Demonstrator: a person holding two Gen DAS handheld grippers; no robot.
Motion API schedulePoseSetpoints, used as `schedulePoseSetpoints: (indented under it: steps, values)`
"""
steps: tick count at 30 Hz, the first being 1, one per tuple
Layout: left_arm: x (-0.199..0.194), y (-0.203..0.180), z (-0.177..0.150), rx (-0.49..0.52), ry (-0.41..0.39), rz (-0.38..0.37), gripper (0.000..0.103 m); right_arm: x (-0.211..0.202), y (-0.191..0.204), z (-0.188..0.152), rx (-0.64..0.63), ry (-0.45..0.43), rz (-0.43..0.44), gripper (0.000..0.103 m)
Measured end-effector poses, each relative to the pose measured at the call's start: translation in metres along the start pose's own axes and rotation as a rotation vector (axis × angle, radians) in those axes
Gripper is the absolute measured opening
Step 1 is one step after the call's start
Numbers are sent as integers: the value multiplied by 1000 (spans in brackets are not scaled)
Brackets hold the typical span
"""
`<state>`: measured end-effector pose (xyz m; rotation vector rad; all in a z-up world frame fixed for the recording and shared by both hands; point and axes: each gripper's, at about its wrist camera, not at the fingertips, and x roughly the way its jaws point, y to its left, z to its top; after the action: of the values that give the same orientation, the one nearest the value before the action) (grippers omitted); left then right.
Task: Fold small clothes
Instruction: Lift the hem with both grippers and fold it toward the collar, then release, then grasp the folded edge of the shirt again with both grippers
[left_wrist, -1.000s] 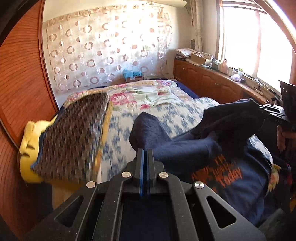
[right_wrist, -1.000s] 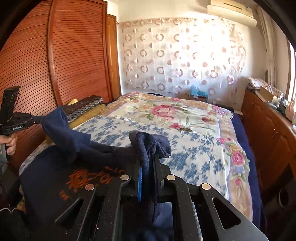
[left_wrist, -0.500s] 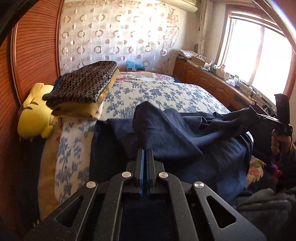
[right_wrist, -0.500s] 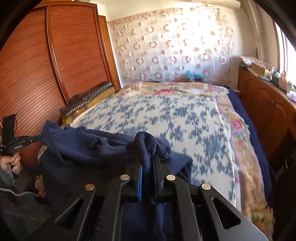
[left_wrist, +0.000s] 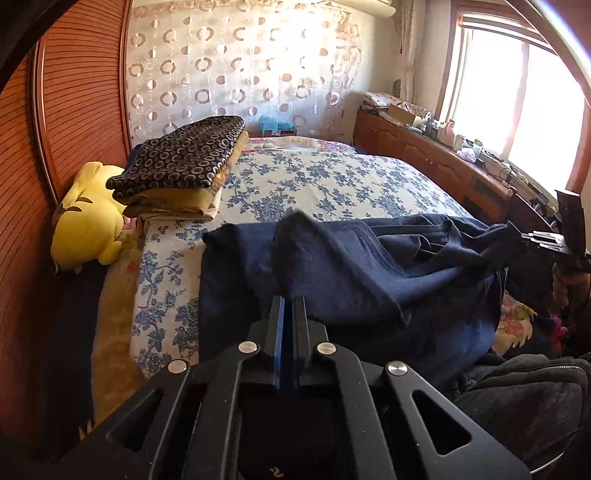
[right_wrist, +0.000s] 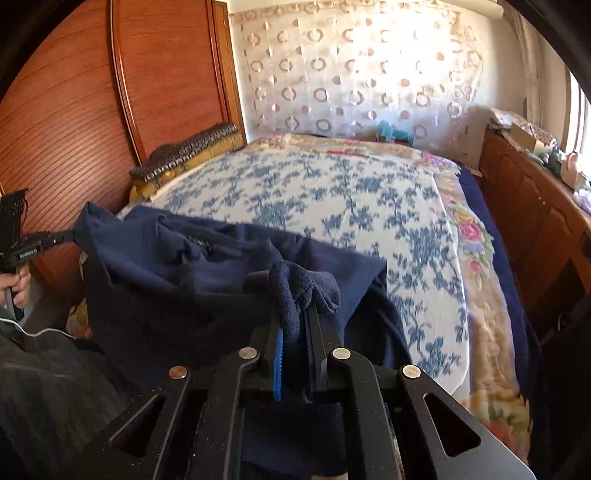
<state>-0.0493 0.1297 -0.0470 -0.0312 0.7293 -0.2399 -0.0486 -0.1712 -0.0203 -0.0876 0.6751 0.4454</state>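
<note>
Claws both clamped on cloth: my left claw pinches one corner of the navy garment, my right claw has a bunched corner. I'd say that's to spread it flat. Garment drapes over the bed near edge; folded blankets beyond.

A garment lies across the near end of the bed; folded blankets sit behind it at the left, beside a plush toy.
</note>
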Motion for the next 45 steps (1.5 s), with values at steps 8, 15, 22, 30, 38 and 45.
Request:
schedulePoseSetpoints:
  steps: [8,15,22,30,38,45]
  values:
    - [1,3,17,17,-41,9,43,-15,-2,11,-25,-25,-44,38]
    - [38,6,36,13,-34,-28,79,-19,-9,20,-32,-66,-69,48]
    - [79,27,52,-24,-6,3,79,27,-32,31,20,-44,-95,48]
    - [113,57,61,-47,34,93,79,85,-58,43,134,50,-82,48]
    - [149,73,61,-60,96,130,79,92,-63,41,173,92,-21,12]
    - [158,76,58,-70,115,143,79,53,-70,38,209,-69,-101,4]
